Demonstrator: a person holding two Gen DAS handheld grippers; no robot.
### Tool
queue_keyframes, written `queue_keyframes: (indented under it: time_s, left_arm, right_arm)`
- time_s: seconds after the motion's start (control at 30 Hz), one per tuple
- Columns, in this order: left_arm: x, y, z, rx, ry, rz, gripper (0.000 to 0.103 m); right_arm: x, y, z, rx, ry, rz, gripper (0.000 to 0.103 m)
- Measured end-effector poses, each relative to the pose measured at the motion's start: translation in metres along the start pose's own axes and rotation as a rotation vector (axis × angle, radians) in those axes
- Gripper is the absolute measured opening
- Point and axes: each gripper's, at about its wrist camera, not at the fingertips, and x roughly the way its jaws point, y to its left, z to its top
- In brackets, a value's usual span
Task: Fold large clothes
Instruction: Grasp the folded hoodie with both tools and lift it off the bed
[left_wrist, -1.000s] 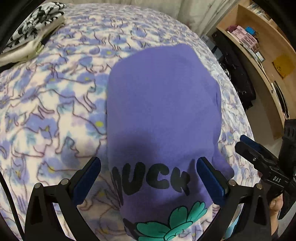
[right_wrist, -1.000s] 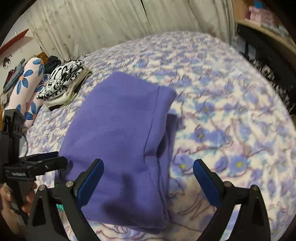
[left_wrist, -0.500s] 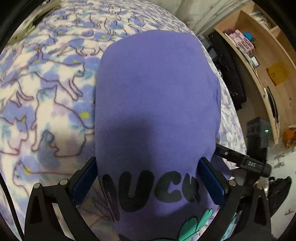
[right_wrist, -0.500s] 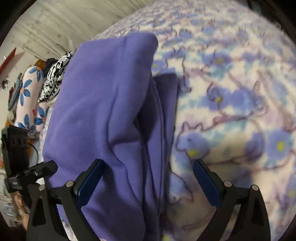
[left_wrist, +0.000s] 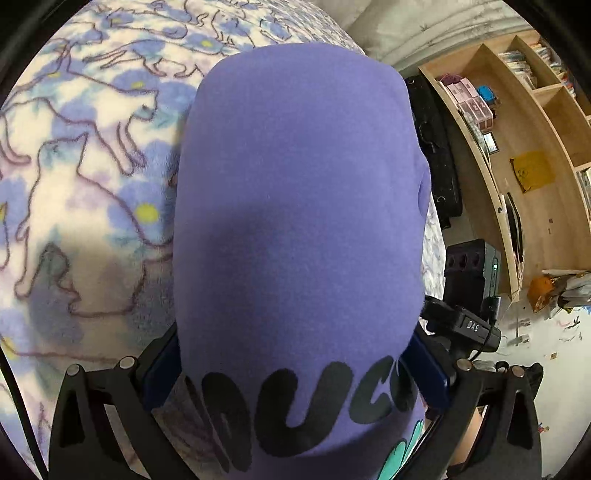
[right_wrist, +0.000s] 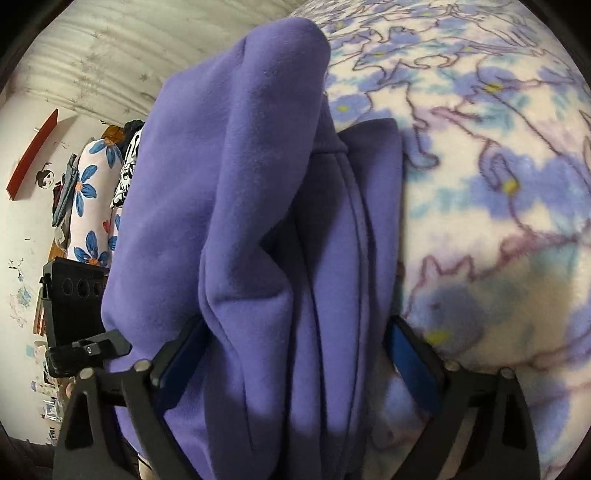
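The purple sweatshirt (left_wrist: 295, 192) lies partly folded on the cat-print blanket (left_wrist: 85, 155) of the bed. Both the left gripper (left_wrist: 295, 363) and right gripper (right_wrist: 295, 347) straddle its near edge, jaws wide around bunched layers. Close on every layer together, then lift evenly.

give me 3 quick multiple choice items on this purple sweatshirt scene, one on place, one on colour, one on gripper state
1. Where does the purple sweatshirt lie?
A. on the cat-print blanket
B. on a wooden shelf
C. on the floor

2. What colour is the lettering on it?
A. white
B. black
C. red

3. How is the right gripper placed?
A. far above the cloth
B. fingers on either side of bunched folds
C. holding a book

Answers: 1 A, blanket shows around the garment; 2 B, dark letters near the left gripper; 3 B, blue pads flank the folds.
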Motion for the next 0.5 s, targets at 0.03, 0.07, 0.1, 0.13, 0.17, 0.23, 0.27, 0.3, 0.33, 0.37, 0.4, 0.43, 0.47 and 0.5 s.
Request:
queue_keyframes:
  time_s: [0.03,0.07,0.1,0.13,0.17,0.23,0.27,0.3,0.33,0.37,0.4,0.43,0.47,0.5]
  left_arm:
    - [0.001,0.000,-0.001,-0.003,-0.001,0.001,0.103]
    - [0.001,0.000,-0.001,-0.007,-0.001,-0.001,0.103]
    - [0.002,-0.001,-0.001,-0.004,-0.001,0.004,0.103]
    - [0.003,-0.004,-0.002,0.000,-0.002,0.010,0.103]
    - [0.005,-0.007,-0.002,0.004,-0.004,0.017,0.103]
    - [0.003,-0.014,-0.002,0.012,-0.015,0.039,0.103]
    - [0.002,-0.019,-0.003,0.024,-0.023,0.057,0.102]
    - [-0.001,-0.019,-0.001,0.035,-0.030,0.070,0.101]
    - [-0.004,-0.025,-0.004,0.056,-0.046,0.087,0.097]
    - [-0.007,-0.029,-0.005,0.071,-0.057,0.098,0.094]
    - [-0.010,-0.033,-0.006,0.085,-0.068,0.108,0.093]
    - [-0.014,-0.038,-0.006,0.098,-0.076,0.113,0.091]
    - [-0.018,-0.042,-0.007,0.110,-0.084,0.119,0.090]
    - [-0.024,-0.045,-0.008,0.121,-0.091,0.123,0.090]
  right_arm:
    - [0.001,0.002,0.000,0.013,-0.003,0.018,0.065]
    - [-0.001,0.004,-0.001,0.010,-0.010,0.010,0.063]
    - [-0.002,0.007,-0.003,0.005,-0.018,0.004,0.058]
    - [-0.004,0.008,-0.004,0.010,-0.026,0.000,0.056]
    - [-0.005,0.010,-0.005,0.016,-0.032,-0.004,0.052]
    - [-0.010,0.013,-0.008,0.025,-0.054,-0.015,0.046]
    - [-0.012,0.015,-0.010,0.027,-0.063,-0.022,0.045]
    - [-0.013,0.016,-0.012,0.030,-0.075,-0.031,0.044]
    - [-0.016,0.016,-0.013,0.033,-0.085,-0.040,0.043]
    - [-0.018,0.019,-0.014,0.032,-0.093,-0.051,0.043]
    - [-0.020,0.023,-0.016,0.028,-0.104,-0.065,0.042]
    - [-0.023,0.026,-0.018,0.023,-0.113,-0.077,0.041]
    - [-0.022,0.033,-0.020,0.019,-0.117,-0.085,0.041]
    - [-0.024,0.036,-0.023,0.015,-0.123,-0.090,0.040]
